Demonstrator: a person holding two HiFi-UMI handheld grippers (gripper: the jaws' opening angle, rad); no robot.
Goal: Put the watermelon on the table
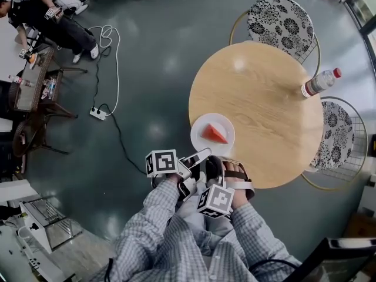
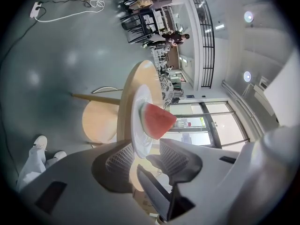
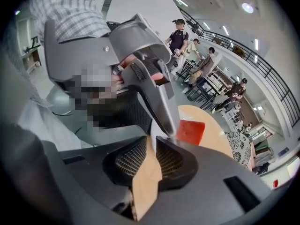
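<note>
A red watermelon wedge (image 1: 214, 134) lies on a white plate (image 1: 200, 138) at the near edge of the round wooden table (image 1: 264, 110). My left gripper (image 1: 201, 155) reaches the plate's near rim. In the left gripper view the plate (image 2: 139, 111) and the watermelon wedge (image 2: 157, 121) stand between the jaws of the left gripper (image 2: 146, 149). The rim lies against one pad and a gap shows at the other. My right gripper (image 3: 151, 142) hovers just beside it, jaws a narrow slit apart, with bare table (image 3: 146, 182) showing through. The watermelon wedge (image 3: 190, 131) sits just beyond.
A water bottle (image 1: 320, 82) lies at the table's far right. Two patterned chairs (image 1: 281, 22) (image 1: 338, 135) stand behind and to the right. On the floor to the left run a power strip and cable (image 1: 97, 113). A person (image 1: 53, 16) sits far left.
</note>
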